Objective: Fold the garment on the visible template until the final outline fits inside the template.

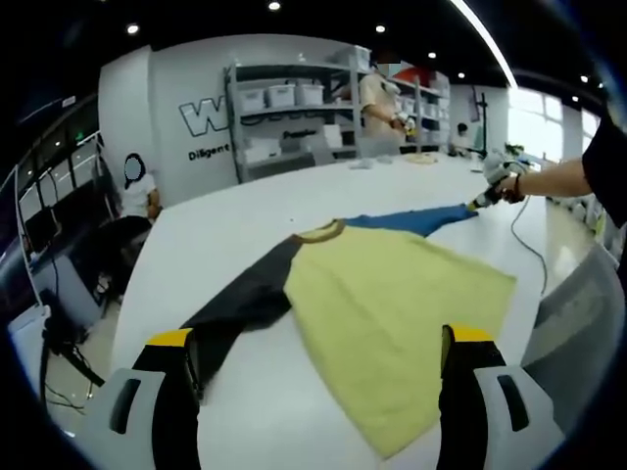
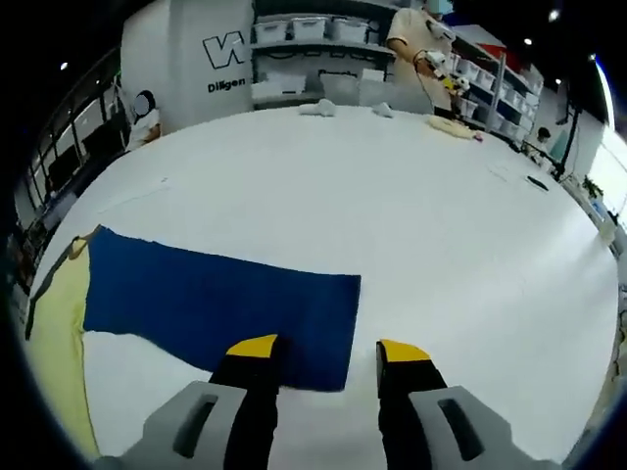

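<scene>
One worktop [image 1: 245, 211], white and broad, carrying a single garment [image 1: 392, 304] spread flat near the middle of its span; no template outline can be made out on the surface.

One garment, a raglan shirt: pale yellow body, gold-trimmed neckline [image 1: 320, 232], one black sleeve [image 1: 245, 294] laid toward the worktop's left edge in the left gripper view, one blue sleeve [image 2: 220, 304] stretched the opposite way toward the far right edge. Judged light, soft and limp: it will drape and drag, so hold should be taken at a cuff, hem corner or shoulder seam, lifting clear of the surface before folding over.

Two grippers. The left gripper [image 1: 318, 357] hovers above the yellow hem with jaws set wide apart, one tip over the black sleeve, the other over the body, holding nothing. The right gripper [image 2: 328, 357], jaws parted, stands at the blue sleeve's cuff end: one tip lies over the fabric edge, the other over bare worktop; no cloth appears pinched. In the left gripper view a hand [image 1: 509, 184] holds it at the sleeve's tip.

Background: shelving [image 1: 294, 108] with bins, persons beyond the worktop's far edge.
</scene>
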The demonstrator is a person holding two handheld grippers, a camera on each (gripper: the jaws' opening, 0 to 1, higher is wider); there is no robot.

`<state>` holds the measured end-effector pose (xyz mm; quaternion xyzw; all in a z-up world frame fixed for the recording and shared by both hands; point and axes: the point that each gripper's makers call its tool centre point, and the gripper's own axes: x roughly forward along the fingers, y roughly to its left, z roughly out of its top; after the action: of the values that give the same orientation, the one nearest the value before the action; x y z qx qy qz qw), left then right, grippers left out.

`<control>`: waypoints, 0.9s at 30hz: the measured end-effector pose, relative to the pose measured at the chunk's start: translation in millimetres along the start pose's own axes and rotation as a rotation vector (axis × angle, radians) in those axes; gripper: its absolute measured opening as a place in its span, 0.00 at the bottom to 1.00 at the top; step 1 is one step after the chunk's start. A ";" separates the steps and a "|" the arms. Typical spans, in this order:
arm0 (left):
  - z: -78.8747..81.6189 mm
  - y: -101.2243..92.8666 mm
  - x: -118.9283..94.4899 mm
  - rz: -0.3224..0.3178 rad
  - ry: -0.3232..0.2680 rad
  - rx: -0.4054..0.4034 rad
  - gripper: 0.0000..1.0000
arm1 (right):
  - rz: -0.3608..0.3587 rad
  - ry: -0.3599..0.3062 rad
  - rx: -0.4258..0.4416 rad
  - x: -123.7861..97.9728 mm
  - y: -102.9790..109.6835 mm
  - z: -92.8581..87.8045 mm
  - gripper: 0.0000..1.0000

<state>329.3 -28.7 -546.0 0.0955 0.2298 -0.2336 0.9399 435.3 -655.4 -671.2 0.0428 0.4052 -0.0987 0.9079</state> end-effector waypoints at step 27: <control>-6.8 6.2 -8.9 0.016 0.029 0.012 0.99 | -0.035 0.039 -0.058 7.3 -3.0 3.3 0.00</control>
<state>322.7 -17.7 -547.3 0.1063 0.2414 -0.2262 0.9377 441.8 -659.9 -674.4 0.0113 0.4260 -0.1017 0.8989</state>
